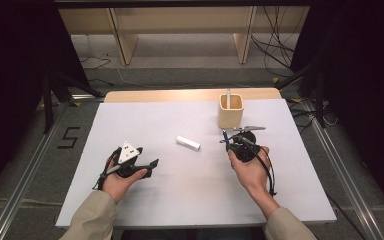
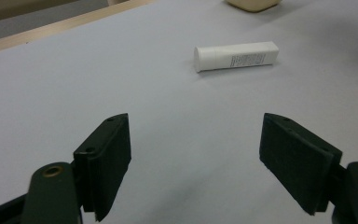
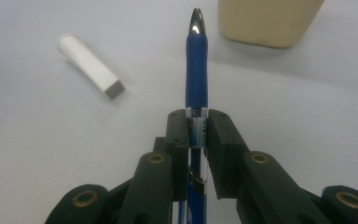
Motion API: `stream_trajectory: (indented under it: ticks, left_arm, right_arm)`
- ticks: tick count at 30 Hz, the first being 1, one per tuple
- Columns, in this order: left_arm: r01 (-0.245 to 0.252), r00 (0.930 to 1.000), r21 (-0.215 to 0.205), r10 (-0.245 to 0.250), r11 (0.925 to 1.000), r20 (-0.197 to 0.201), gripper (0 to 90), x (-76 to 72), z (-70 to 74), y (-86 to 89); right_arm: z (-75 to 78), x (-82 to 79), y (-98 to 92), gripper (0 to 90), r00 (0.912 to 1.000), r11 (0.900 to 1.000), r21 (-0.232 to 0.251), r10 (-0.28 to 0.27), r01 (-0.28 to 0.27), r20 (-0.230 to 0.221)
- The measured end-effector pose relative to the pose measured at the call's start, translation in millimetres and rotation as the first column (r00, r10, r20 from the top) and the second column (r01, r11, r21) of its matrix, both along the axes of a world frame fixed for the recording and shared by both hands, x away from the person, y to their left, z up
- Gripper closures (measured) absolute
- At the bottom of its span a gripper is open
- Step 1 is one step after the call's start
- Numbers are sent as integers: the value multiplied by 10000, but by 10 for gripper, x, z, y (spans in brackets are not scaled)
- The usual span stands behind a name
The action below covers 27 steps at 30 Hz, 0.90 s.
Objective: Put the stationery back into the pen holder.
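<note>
Item 1: blue pen (image 3: pixel 196 70). The right gripper (image 3: pixel 197 135) is clenching its fingers (image 3: pixel 177 140) on the clear barrel, the silver tip pointing toward 12 o'clock in the right gripper view. In the high view the pen (image 1: pixel 225 136) is sitting just at 6 o'clock of the cup.

Item 2: white tube (image 2: pixel 235 56), lying on its side near tabletop centre, at 9 o'clock of the right gripper in the high view. A block of small grey print is showing on its side, too fine to read.

Item 3: beige square cup (image 1: pixel 230 111), standing upright toward 1 o'clock of centre, holding one pale stick.

Item 4: left gripper (image 2: pixel 196 158), fingers (image 2: pixel 107 158) standing released and wide apart over bare surface, at 8 o'clock of the tube.

Surface: tabletop (image 1: pixel 145 125) carrying a plain white sheet, a wood edge showing at the far side.

Room: grey carpet, a "5" marked on the floor (image 1: pixel 68 137) at 9 o'clock, wooden shelving and loose cables at 12 o'clock.
</note>
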<state>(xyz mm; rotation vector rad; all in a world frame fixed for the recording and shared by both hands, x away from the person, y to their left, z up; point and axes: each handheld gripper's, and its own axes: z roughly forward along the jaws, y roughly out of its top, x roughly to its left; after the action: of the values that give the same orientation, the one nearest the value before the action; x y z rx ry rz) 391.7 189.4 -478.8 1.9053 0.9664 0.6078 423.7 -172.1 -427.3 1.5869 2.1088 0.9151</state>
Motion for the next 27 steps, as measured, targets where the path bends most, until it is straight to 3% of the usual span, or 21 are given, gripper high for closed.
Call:
stream_trajectory:
  ticks: [14,27]
  left_arm:
    - [-47,10000,-69,47,10000,-9,248,0,0,2]
    - [-34,10000,-73,34,10000,-8,249,2,-2,7]
  right_arm:
    - [61,29,-62,796,9965,9995,311,54,-80,838]
    - [113,101,-127,796,9932,9977,674,-27,-52,1162]
